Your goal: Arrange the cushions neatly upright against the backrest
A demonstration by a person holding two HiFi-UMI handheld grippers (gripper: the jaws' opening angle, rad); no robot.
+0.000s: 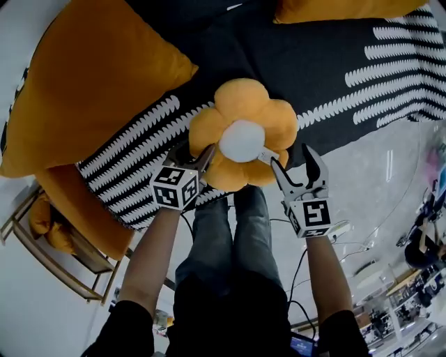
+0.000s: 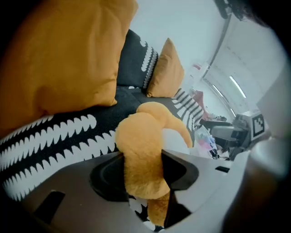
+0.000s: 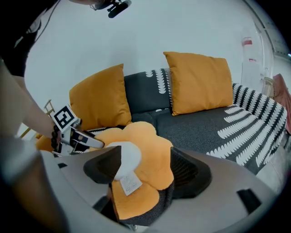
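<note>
A flower-shaped cushion (image 1: 240, 132), orange petals round a white centre, sits over the front edge of the black sofa seat (image 1: 313, 77). My left gripper (image 1: 198, 157) is shut on one of its petals; in the left gripper view the plush (image 2: 143, 150) is squeezed between the pads. My right gripper (image 1: 289, 157) is open, jaws wide around the opposite side. In the right gripper view the flower cushion (image 3: 141, 159) fills the gap and brushes the jaws without being pinched. A large orange cushion (image 1: 90, 77) lies at the left, and another orange cushion (image 1: 334, 8) at the far edge.
Two orange cushions (image 3: 100, 98) (image 3: 200, 82) lean on the backrest (image 3: 145, 88). A white-patterned black throw (image 1: 397, 63) covers the seat. A wooden rack (image 1: 42, 237) holding something orange stands on the floor at the left. The person's legs (image 1: 230, 237) touch the sofa front.
</note>
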